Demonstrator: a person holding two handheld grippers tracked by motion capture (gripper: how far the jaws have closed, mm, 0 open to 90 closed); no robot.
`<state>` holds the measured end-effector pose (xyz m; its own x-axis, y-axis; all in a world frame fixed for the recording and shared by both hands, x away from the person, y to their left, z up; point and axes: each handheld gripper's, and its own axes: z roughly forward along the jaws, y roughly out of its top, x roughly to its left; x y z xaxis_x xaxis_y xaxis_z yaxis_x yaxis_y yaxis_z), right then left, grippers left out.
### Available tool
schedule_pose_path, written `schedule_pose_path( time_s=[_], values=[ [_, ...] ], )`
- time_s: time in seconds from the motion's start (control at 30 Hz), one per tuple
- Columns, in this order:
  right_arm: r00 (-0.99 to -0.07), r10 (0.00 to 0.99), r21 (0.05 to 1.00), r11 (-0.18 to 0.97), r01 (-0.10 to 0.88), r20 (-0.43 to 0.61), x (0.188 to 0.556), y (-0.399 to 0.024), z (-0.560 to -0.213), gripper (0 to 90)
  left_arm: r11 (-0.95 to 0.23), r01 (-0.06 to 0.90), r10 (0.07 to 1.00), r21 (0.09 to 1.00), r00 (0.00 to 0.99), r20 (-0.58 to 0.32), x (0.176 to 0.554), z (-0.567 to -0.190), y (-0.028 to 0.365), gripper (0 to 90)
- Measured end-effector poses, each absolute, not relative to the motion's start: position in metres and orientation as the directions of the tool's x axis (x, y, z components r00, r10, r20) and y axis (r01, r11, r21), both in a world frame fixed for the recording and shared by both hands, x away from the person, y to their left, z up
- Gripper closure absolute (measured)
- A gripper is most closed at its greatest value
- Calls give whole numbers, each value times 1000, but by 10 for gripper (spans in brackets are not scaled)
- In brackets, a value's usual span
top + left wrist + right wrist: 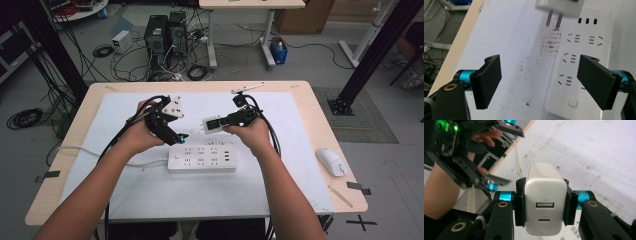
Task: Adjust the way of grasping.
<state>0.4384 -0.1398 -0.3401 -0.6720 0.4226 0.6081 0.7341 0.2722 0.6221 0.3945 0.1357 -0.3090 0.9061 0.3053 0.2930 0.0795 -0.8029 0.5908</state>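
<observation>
- Charger (544,198): a white block with rounded corners and two ports on its rear face, a larger one above a smaller one. It is clamped by its sides between the right gripper's (235,119) jaws and held in the air above the strip; its two metal prongs (553,20) hang clear of the sockets.
- Power strip (202,158): white, flat on the white mat, with rows of sockets, three small ports and a button at one end. Its white cord (146,162) runs off to the left.

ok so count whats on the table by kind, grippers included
grippers: 2 (left gripper, right gripper)
power strip: 1
charger, held above the table: 1
mouse: 1
white mat: 1
thin stick near the table's right edge: 1
total: 7
</observation>
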Motion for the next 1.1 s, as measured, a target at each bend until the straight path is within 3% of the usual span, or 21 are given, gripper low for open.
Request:
schedule_pose_path(
  time_s=[0.2, 0.67, 0.8, 1.1],
  values=[
    [-696, 462, 636, 308, 707, 549, 435, -159, -318, 623, -807, 131, 327, 576, 911, 250, 400, -300, 153, 146],
    [-735, 533, 615, 428, 662, 420, 428, -187, -276, 623, -882, 236, 342, 408, 916, 209, 419, -280, 181, 24],
    [-734, 544, 603, 444, 663, 406, 427, -191, -271, 623, -892, 280, 357, 356, 918, 173, 429, -277, 189, 23],
    [-727, 559, 579, 462, 672, 398, 435, -191, -274, 622, -927, 268, 319, 262, 931, 178, 437, -285, 188, 23]
  ],
)
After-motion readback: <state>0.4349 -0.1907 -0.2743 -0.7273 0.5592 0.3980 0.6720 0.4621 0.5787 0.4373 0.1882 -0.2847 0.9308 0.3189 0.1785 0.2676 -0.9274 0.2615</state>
